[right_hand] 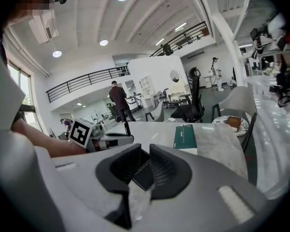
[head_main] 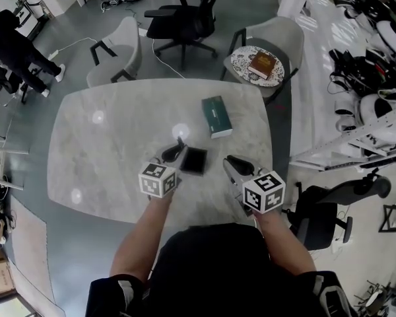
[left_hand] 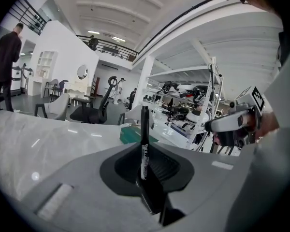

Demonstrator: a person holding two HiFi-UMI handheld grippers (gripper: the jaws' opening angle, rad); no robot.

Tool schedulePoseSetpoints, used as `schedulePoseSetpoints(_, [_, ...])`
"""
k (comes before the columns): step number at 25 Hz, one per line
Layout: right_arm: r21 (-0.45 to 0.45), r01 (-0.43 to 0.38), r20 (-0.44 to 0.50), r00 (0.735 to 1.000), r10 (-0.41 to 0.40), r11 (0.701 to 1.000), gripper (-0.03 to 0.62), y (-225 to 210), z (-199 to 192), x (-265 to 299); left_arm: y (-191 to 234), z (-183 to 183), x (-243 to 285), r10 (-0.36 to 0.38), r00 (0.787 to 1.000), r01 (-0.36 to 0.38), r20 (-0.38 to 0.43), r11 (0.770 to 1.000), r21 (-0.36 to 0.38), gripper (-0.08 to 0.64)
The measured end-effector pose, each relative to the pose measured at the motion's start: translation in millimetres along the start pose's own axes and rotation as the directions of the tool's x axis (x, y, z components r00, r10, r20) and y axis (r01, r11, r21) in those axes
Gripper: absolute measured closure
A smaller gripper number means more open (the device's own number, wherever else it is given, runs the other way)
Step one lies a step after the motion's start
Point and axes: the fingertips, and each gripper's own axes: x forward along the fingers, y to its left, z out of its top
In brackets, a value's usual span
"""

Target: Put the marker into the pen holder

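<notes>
A black marker [left_hand: 144, 129] stands upright between the jaws of my left gripper [left_hand: 145, 151], which is shut on it. In the head view the left gripper [head_main: 177, 150] hovers just left of the black square pen holder [head_main: 193, 160] on the marble table [head_main: 99, 150], and the marker [head_main: 180, 141] points away from me. My right gripper [head_main: 231, 162] sits just right of the holder, apart from it. Its jaws are nearly together with nothing gripped. The pen holder [right_hand: 144, 175] shows below them in the right gripper view.
A green book [head_main: 216, 116] lies on the table beyond the holder. A grey chair at the table's far right corner carries a patterned plate with a brown book [head_main: 262, 65]. More chairs stand behind the table. A person [head_main: 10, 41] is at the far left.
</notes>
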Motion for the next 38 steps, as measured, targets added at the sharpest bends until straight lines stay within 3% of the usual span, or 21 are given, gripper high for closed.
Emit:
schedulePoseSetpoints(11, [0.008,0.02,-0.012,1.0,-0.019,1.0,0.535,-8,-4,-7,2,-21,7,-0.011,0.997,0.015,-0.076,0.999,0.042,0.511])
schedulePoseSetpoints(26, [0.021,0.018,-0.028,0.999,-0.017,1.0,0.535,-8,-9,-2,8,-35,9,-0.022,0.99,0.026,-0.139,0.999,0.028,0.489])
schedulePoseSetpoints(34, [0.028,0.016,-0.033,0.999,-0.015,0.999,0.535,-7,-13,-1,12,-35,6,-0.011,0.991,0.016,-0.137,0.999,0.033,0.502])
schedulePoseSetpoints(38, [0.022,0.012,-0.037,0.999,-0.011,1.0,0.534,-5,-13,-1,5,-21,-4,-0.032,0.996,0.035,-0.082,0.998,0.044,0.499])
